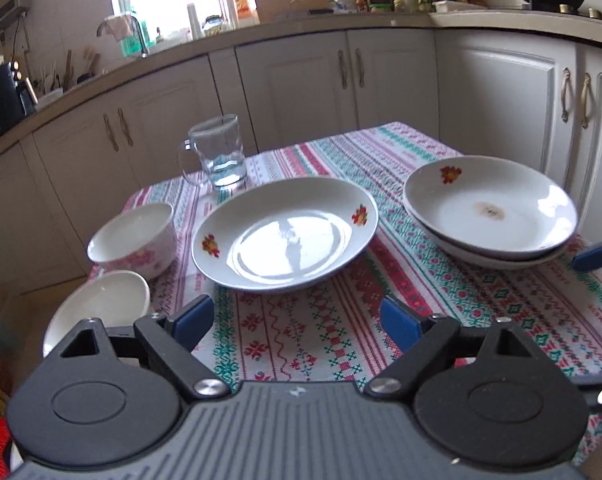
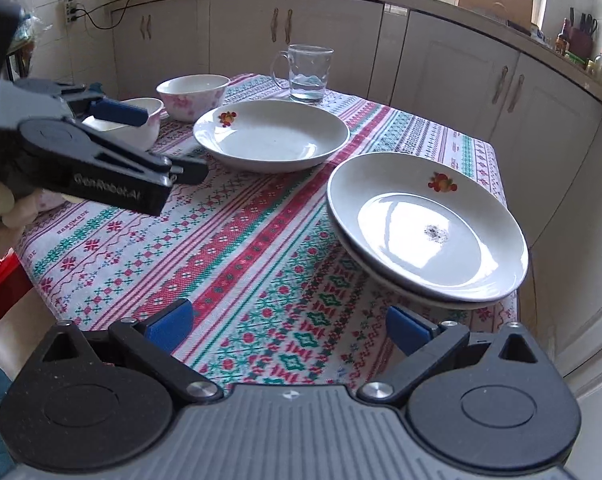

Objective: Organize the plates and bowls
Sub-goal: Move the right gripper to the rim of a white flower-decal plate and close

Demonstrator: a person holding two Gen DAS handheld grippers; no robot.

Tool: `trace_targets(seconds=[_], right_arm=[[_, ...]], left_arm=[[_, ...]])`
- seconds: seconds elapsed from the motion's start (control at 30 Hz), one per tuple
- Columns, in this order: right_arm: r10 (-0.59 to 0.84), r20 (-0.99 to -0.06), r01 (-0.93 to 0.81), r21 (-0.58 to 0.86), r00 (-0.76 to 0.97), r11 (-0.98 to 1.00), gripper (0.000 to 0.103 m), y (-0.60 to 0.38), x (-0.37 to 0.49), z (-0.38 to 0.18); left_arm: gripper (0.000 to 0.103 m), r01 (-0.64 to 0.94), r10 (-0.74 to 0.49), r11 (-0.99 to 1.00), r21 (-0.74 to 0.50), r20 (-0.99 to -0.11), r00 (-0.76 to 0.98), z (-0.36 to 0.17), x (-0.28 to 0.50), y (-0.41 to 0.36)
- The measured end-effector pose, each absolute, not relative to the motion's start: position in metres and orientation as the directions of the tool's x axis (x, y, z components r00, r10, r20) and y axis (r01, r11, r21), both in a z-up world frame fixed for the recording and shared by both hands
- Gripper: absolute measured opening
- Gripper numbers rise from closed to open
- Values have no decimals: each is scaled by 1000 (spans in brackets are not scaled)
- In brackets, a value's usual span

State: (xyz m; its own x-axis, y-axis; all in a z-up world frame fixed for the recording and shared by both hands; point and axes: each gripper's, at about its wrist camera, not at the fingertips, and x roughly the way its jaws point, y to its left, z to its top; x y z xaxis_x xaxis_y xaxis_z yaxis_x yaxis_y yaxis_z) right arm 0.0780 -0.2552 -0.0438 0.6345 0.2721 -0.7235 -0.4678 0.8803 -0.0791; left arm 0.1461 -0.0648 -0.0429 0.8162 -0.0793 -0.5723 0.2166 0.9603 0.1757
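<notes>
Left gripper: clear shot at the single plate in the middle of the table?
Probably yes. The left gripper is open and empty, with only bare tablecloth between its fingers and the single plate. The glass mug stands behind the plate.

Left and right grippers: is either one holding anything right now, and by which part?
Nothing is held. The left gripper and the right gripper are both open, with only patterned tablecloth between their blue fingers.
</notes>
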Motion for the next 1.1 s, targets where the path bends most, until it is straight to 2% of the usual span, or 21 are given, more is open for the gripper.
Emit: trace_targets(seconds=[0.27,0.67,1.1], right_arm=[[259,-726,-490,-122,637,863,103,-258,119,-19],[327,-779,-661,-145,535,736,103,-203,231,-8],[359,-880,-677,60,311,733,103,-172,345,-48]], left_arm=[[90,183,-74,977,113,-623,779,-64,171,-61],[90,162,-72,984,78,-653,754,-76,205,-56],[90,147,-93,989,28,-658,747,-78,220,-52]])
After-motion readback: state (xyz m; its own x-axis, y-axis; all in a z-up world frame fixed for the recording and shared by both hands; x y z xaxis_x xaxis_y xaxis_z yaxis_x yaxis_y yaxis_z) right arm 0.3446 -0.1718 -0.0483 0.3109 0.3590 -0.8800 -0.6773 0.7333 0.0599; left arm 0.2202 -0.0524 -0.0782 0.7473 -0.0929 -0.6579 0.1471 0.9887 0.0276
